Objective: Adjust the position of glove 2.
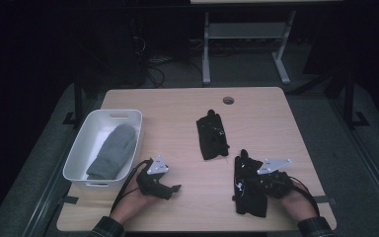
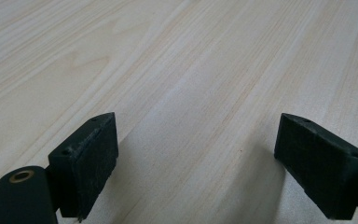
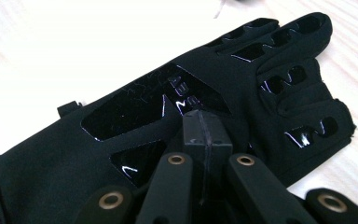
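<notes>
A black glove (image 1: 249, 198) lies flat near the table's front right, with glossy patches on its back (image 3: 46, 163). My right gripper (image 1: 241, 184) is over it, shut, and its tips (image 3: 201, 125) rest on the middle of the glove. I cannot tell whether fabric is pinched between them. A second black glove (image 1: 211, 136) lies at the table's centre. My left gripper (image 1: 175, 189) sits low at the front left, open, with bare wood between its pads (image 2: 196, 163).
A white bin (image 1: 75, 157) stands at the table's left edge with a grey mitten (image 1: 113, 150) inside. A cable hole (image 1: 228, 100) is near the far edge. Beyond the table are a dark floor and a desk frame (image 1: 206, 54).
</notes>
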A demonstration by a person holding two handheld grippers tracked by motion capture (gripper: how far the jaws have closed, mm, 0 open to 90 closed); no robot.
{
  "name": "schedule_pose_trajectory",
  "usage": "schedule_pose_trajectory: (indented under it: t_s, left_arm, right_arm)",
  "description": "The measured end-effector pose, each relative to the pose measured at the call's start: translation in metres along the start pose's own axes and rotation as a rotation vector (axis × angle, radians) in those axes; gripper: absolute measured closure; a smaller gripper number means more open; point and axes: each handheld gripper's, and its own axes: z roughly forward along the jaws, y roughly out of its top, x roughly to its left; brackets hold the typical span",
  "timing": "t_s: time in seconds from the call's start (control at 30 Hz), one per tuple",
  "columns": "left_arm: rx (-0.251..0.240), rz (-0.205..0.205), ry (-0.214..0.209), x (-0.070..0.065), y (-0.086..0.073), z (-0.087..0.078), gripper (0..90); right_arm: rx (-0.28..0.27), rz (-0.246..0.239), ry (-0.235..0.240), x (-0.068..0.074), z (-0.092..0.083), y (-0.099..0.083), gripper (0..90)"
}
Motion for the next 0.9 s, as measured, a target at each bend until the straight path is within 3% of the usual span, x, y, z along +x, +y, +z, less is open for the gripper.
schedule_pose_trajectory:
  t_s: [0.13, 0.37, 0.43, 0.53, 0.63, 0.77, 0.9]
  left_arm:
    - [-0.007, -0.005, -0.003, 0.000, 0.000, 0.000, 12.4]
    - [0.040, -0.015, 0.015, 0.001, 0.008, -0.001, 18.5]
    - [0.038, -0.026, 0.010, 0.002, 0.014, -0.001, 27.3]
    - [0.013, -0.038, 0.003, 0.001, 0.025, -0.001, 45.6]
    - [0.030, -0.037, -0.012, 0.002, 0.038, 0.004, 65.0]
    - [0.055, -0.030, -0.040, 0.001, 0.054, 0.013, 89.2]
    - [0.056, -0.025, -0.050, 0.001, 0.072, 0.025, 89.4]
  right_arm:
    - [-0.039, 0.008, 0.001, -0.002, -0.003, 0.006, 90.0]
    - [-0.068, -0.003, 0.005, -0.007, 0.001, 0.019, 87.7]
    - [-0.073, 0.001, 0.003, -0.008, 0.002, 0.020, 81.7]
    - [-0.087, 0.020, -0.020, -0.012, 0.002, 0.017, 64.3]
    - [-0.106, 0.054, -0.049, -0.017, 0.000, 0.012, 46.1]
    - [-0.118, 0.087, -0.066, -0.026, 0.000, 0.005, 30.7]
    - [-0.129, 0.118, -0.100, -0.039, -0.002, -0.005, 25.9]
